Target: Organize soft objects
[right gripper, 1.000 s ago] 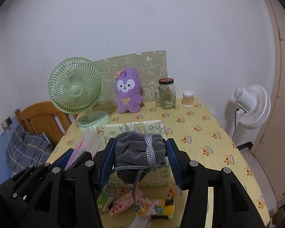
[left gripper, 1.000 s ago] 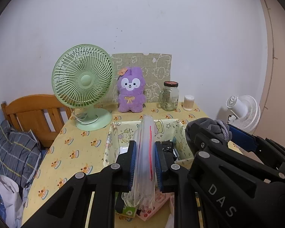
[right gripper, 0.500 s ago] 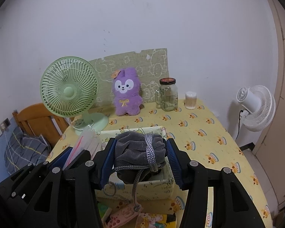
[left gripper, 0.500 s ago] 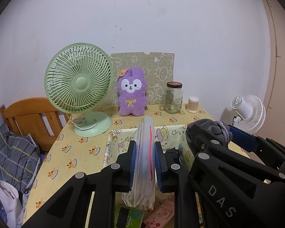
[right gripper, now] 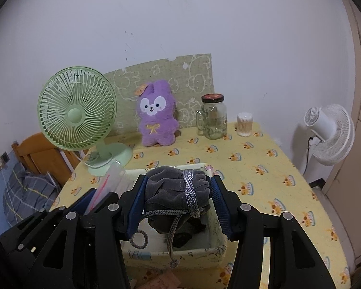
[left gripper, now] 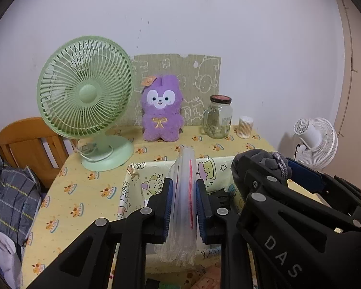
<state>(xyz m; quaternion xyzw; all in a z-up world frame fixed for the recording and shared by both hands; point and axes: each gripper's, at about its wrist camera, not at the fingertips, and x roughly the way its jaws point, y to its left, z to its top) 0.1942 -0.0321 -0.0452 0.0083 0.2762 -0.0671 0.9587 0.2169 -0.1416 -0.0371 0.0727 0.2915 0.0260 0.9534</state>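
Observation:
My left gripper is shut on a clear plastic zip bag with a red seal line, held upright over the near edge of a cartoon-print fabric storage box. My right gripper is shut on a grey velvet drawstring pouch with a braided cord, held above the same box. The pouch also shows in the left wrist view. Dark items lie inside the box.
On the yellow tablecloth stand a green desk fan, a purple plush rabbit, a glass jar and a cotton-swab tub. A white fan is right, a wooden chair left. Small packets lie before the box.
Both grippers have moved forward and over the fabric box with their loads; the fan, plush and jar appear nearer. Grips are unchanged.

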